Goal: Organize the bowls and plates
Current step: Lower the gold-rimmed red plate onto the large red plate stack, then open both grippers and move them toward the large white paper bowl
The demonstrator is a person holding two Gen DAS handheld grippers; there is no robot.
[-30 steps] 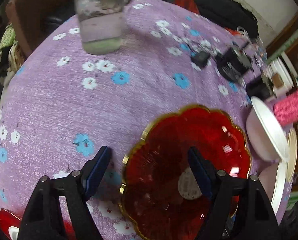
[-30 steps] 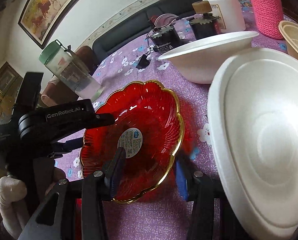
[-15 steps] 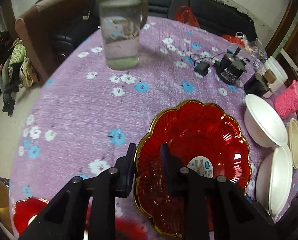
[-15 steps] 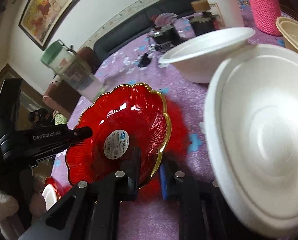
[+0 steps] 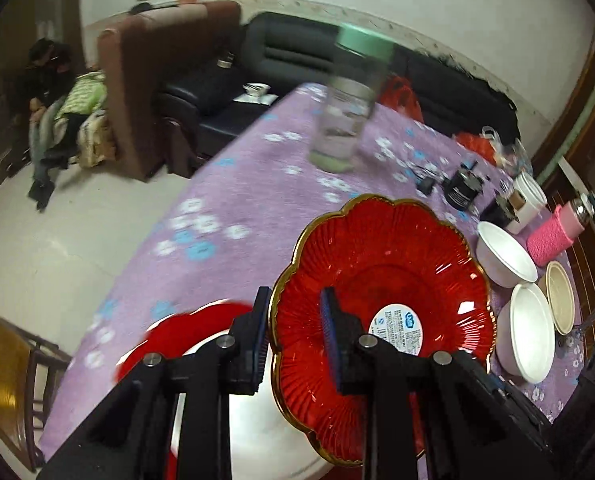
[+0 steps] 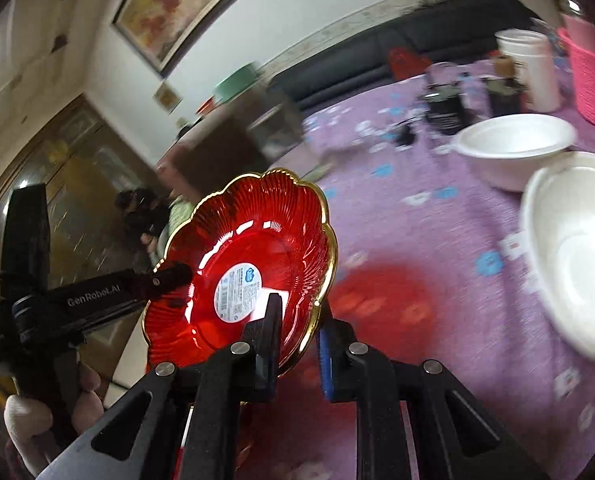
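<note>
**Red glass plate lifted at both rims, stacking step under way**

Red glass, scalloped and gold-edged: the red plate (image 5: pixel 381 300) hung clear of the purple flowered bench (image 5: pixel 237 208), tilted, its paper label facing the cameras. We had the left hand-held gripper (image 5: pixel 293 332) pinched on one edge of the rim, one pad inside the dish and one outside. The right hand-held gripper (image 6: pixel 297 332) was pinched on the opposite edge in the same way. In the right wrist view the left tool showed reaching in across the plate, a gloved hand (image 6: pixel 37 412) under it.

Below the left tool lay a second red-rimmed plate (image 5: pixel 185 328) with a pale centre, near the bench edge. We judged it the likely stacking spot, though that is only a reading of the layout. Off to the right stood two white bowls (image 5: pixel 505 256), not nested, with a tan bowl (image 5: pixel 559 296) just beside them and a pink woven holder (image 5: pixel 553 236) behind. A clear bottle with a green cap (image 5: pixel 349 112) stood further back, well apart from the plate.

Step in hand, as we read it: carrying the plate between both tools. The next move called for levelling it, keeping both pinches even so the glass would not twist, centring it over the lower plate, and easing it down before either pinch let go. The bowls remained unsorted.
</note>
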